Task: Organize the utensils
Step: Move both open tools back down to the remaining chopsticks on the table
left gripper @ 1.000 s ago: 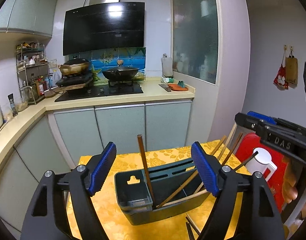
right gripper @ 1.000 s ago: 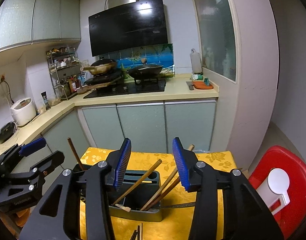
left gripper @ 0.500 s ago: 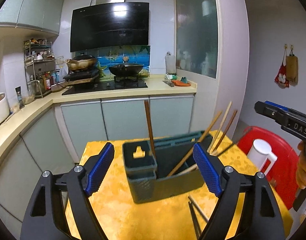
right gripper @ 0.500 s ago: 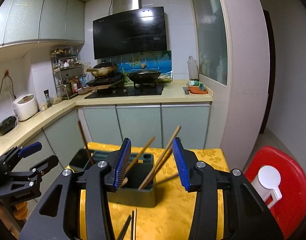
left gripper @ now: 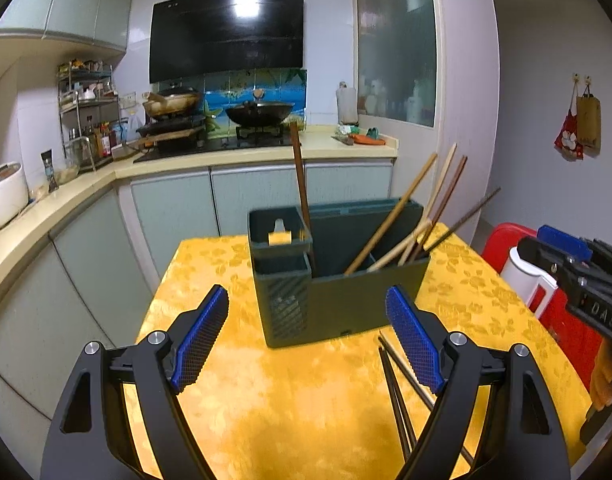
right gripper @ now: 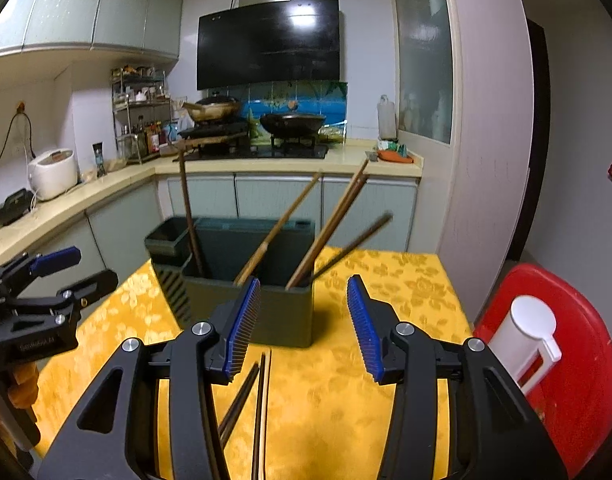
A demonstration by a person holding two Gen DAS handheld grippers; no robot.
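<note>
On the yellow floral tablecloth (left gripper: 289, 400), the left hand-held gripper (left gripper: 306, 340) is hovering with its blue pads spread wide and nothing between them; it is pointing at the near wall of the dark green utensil holder (left gripper: 338, 296). That holder is standing upright on the cloth, a small square compartment (left gripper: 279, 236) on its left side and a long open compartment on its right. One dark brown chopstick (left gripper: 299, 172) is standing nearly upright at the divide between them, while a bunch of wooden chopsticks (left gripper: 410, 216) is leaning out to the right from the long compartment. Loose dark chopsticks (right gripper: 249, 400) are lying flat on the cloth just in front of the holder, partly hidden by the gripper fingers in both views. The right hand-held gripper (right gripper: 303, 330) is opening, about half spread and gripping nothing, above those loose chopsticks. A red plastic stool (right gripper: 578, 364) is sitting at the far right, beside the table.
</note>
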